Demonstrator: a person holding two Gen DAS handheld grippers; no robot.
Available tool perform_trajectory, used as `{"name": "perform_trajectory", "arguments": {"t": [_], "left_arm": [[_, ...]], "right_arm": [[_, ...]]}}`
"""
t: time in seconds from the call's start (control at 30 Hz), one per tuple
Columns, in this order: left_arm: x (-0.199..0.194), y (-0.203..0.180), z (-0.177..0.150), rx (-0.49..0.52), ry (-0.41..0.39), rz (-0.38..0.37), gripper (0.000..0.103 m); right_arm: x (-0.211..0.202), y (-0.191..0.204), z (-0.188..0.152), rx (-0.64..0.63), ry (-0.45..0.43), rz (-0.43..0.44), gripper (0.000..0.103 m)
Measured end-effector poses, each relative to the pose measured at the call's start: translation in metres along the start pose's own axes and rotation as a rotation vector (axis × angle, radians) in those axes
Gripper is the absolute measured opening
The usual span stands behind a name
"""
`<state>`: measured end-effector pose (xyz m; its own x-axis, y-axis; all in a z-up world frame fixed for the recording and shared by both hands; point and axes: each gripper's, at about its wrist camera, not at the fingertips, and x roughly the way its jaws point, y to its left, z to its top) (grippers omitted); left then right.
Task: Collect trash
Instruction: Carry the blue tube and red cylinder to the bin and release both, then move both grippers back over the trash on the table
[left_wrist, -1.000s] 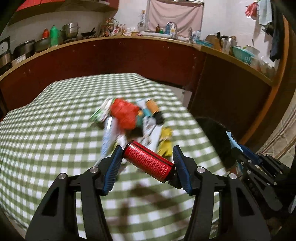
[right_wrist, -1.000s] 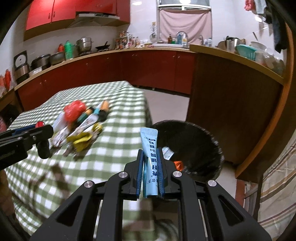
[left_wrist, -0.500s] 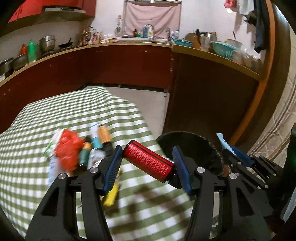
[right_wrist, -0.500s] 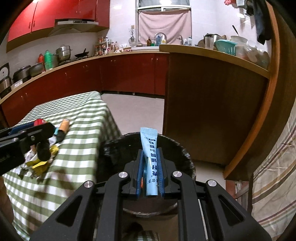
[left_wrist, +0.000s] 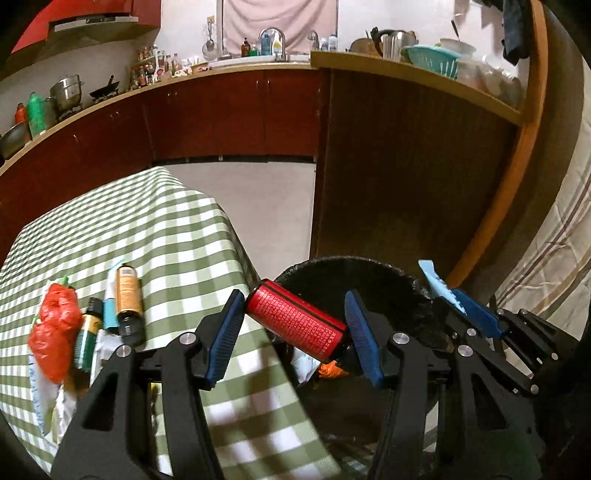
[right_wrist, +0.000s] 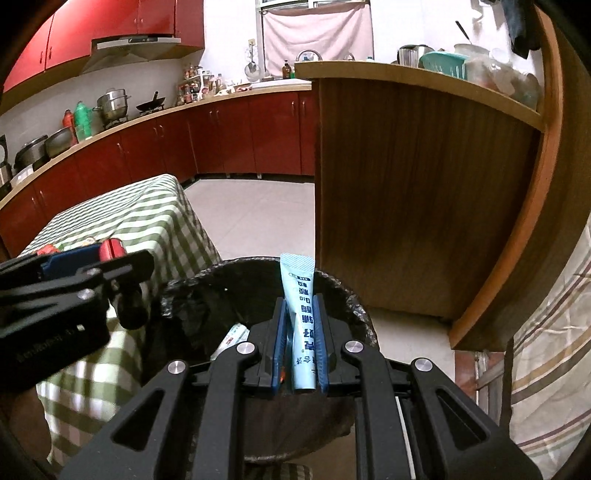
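Now both claws have swung away from the trash pile and toward the bin, and that is the real change over the last second. Earlier the left claw (left_wrist: 293, 325) hung over the middle of the checked surface (left_wrist: 147, 229) with the pile straight ahead; it is now at the surface's edge, clamped end to end on the red can (left_wrist: 295, 325), which hangs half over the rim of the black-lined trash bin (left_wrist: 332, 266). The right claw (right_wrist: 299, 332) has made the same trip: a second ago the bin sat beyond it, and now its jaws, squeezed tight on the light blue tube (right_wrist: 301, 314), sit above the bin's mouth (right_wrist: 258, 266). Neither grip has loosened during the move. Some wrappers already lie inside the bin. On the surface remain the red bag (left_wrist: 55, 332), an orange-labelled bottle (left_wrist: 128, 295), a green can (left_wrist: 86, 332) and some packets. Judging by this, the carry is nearly finished and the release comes next, with the right side better placed to drop first; several more trips look necessary afterwards.
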<state>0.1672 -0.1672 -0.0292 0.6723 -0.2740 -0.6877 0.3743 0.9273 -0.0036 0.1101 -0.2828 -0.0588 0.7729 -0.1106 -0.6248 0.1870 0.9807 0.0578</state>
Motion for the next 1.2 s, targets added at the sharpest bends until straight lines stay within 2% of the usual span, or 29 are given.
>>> {"name": "perform_trajectory", "arguments": {"t": [0.1, 0.17, 0.3, 0.47, 0.73, 0.9, 1.2], "left_arm": [[0.009, -0.003, 0.001, -0.009, 0.015, -0.002, 0.055], [0.013, -0.005, 0.001, -0.008, 0.024, -0.004, 0.056], [0.015, -0.007, 0.002, -0.013, 0.034, 0.005, 0.061], [0.011, -0.003, 0.003, -0.026, 0.03, 0.009, 0.061], [-0.018, 0.02, -0.001, -0.053, 0.008, 0.033, 0.064], [-0.043, 0.048, -0.012, -0.088, -0.003, 0.066, 0.065], [-0.088, 0.115, -0.041, -0.161, -0.016, 0.173, 0.065]], "right_arm": [[0.008, -0.005, 0.002, 0.014, 0.007, 0.012, 0.023], [0.01, -0.008, 0.002, 0.022, 0.005, 0.009, 0.036], [0.012, -0.011, 0.0, 0.025, 0.003, 0.005, 0.036], [0.009, -0.013, 0.0, 0.033, 0.002, 0.001, 0.037], [-0.006, 0.0, 0.003, 0.022, -0.006, 0.009, 0.037], [-0.019, 0.021, 0.001, -0.005, -0.008, 0.034, 0.037], [-0.036, 0.076, -0.004, -0.063, -0.004, 0.105, 0.037]]}}
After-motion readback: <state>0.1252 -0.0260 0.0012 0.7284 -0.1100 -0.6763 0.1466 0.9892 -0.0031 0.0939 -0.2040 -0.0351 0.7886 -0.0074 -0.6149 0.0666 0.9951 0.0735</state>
